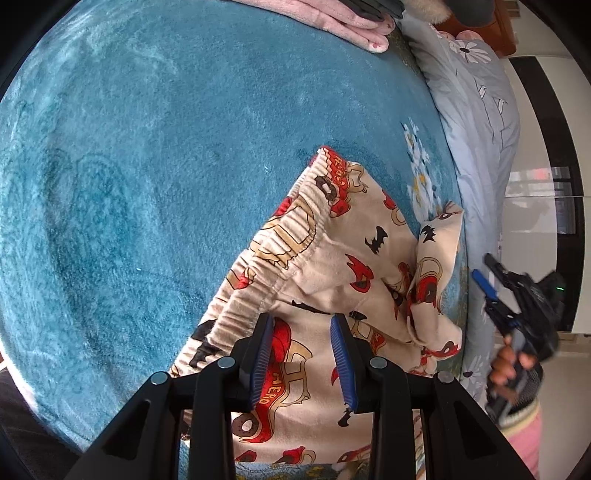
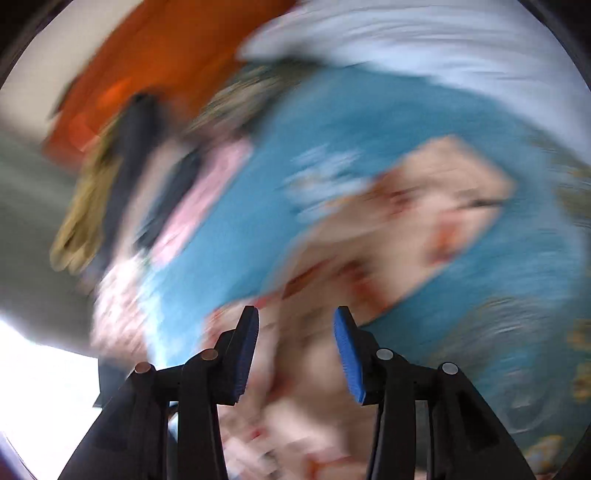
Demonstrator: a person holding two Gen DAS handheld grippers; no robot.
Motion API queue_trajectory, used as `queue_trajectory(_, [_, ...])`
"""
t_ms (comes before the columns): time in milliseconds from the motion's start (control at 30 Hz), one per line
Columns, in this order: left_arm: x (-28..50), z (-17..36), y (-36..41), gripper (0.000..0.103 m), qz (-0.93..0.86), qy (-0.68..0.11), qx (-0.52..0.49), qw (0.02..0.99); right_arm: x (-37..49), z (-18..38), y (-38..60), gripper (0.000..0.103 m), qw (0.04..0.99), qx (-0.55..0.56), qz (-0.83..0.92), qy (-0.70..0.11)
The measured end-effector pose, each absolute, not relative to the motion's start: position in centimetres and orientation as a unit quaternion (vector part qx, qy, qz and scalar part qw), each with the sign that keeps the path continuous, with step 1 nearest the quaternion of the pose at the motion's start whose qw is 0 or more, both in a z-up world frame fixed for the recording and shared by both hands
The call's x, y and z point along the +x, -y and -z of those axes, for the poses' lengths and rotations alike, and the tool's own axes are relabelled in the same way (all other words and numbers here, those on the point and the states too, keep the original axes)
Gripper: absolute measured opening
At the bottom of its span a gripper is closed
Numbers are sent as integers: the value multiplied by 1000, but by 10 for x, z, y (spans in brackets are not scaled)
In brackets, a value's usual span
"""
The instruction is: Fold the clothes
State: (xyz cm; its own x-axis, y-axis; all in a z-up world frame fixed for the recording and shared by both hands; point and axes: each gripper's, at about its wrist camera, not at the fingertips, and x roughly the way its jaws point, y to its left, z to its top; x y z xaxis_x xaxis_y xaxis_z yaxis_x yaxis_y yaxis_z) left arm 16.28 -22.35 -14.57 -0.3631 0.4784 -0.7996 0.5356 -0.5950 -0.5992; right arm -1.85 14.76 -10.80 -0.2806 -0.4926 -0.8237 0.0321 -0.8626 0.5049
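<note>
Both grippers, left [image 1: 304, 354] and right [image 2: 295, 354], hang with jaws apart above the pants [image 1: 325, 266] on the blanket [image 1: 147, 166].

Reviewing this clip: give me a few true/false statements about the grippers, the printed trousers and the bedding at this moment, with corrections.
1. The left gripper is open above the printed trousers. True.
2. The trousers lie on a red blanket. False: they lie on a teal blanket.
3. The right wrist view is sharp. False: it is heavily motion-blurred.
4. The right gripper is open with nothing between its fingers. True.
5. A folded pink cloth lies at the far edge of the blanket. True.
6. The trousers' elastic waistband is hidden. False: it shows, facing the bare blanket.
</note>
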Motion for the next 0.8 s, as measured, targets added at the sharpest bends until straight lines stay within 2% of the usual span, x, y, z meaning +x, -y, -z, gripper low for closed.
queue_trajectory(67, [163,143,225,36,693,-450,563,19,-36,132,-185,44,102,581,768,252])
queue_trajectory(200, [172,136,225,36,700,-456,550,11,-58,166,-234,44,25,561,745,359])
queue_trajectory(533, [153,125,217,42,717,-441,540,8,-102,180,-216,44,-14,561,761,327])
queue_trajectory(600, [146,126,214,42,718,-434,544,10,-108,179,-209,33,-16,568,764,305])
queue_trajectory(633, [142,126,213,42,719,-431,546,11,-109,178,-207,10,-15,574,766,288])
queue_trajectory(800, [129,131,203,43,718,-419,556,14,-102,148,-224,8,8,554,795,247])
